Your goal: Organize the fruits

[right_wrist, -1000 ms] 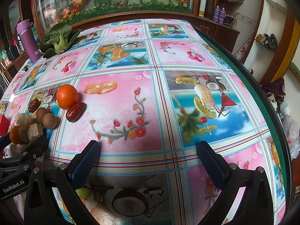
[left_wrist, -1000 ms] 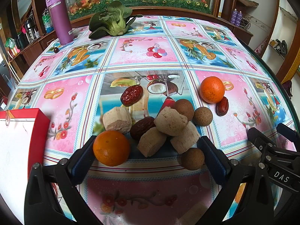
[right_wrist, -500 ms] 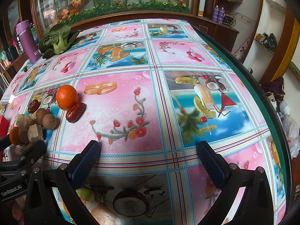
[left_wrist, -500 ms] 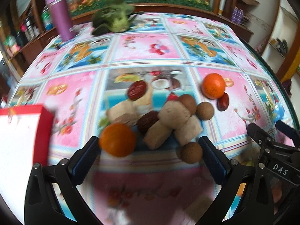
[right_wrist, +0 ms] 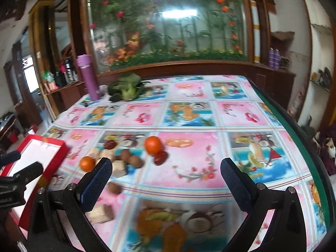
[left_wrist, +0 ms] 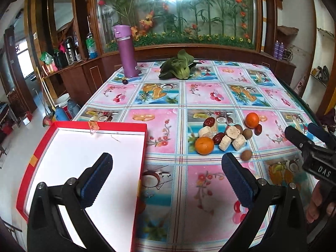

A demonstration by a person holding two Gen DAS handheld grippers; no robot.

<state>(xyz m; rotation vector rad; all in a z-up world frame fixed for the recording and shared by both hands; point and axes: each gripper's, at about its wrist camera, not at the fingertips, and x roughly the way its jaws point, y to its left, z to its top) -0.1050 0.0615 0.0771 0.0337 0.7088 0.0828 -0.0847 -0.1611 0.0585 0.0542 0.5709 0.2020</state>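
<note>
Patterned table (left_wrist: 189, 189): red box (left_wrist: 84, 157), fruits (left_wrist: 226, 134) (clustered), greens (left_wrist: 178, 68), flask (left_wrist: 127, 51).

Fruits heaped loosely on the desk beside an empty red box (left_wrist: 84, 159).
Two oranges (left_wrist: 204, 145), dark red dates (left_wrist: 209, 122), brown longans (left_wrist: 246, 155) and pale beige chunks (left_wrist: 224, 142) are clustered right of the white-lined box.

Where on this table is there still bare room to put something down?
The red box holds nothing inside. Bare tablecloth lies between the box and the fruit cluster, and across the wide middle between the cluster and the purple bottle and greens. It is crowded around the oranges, dates and pale chunks.
</note>
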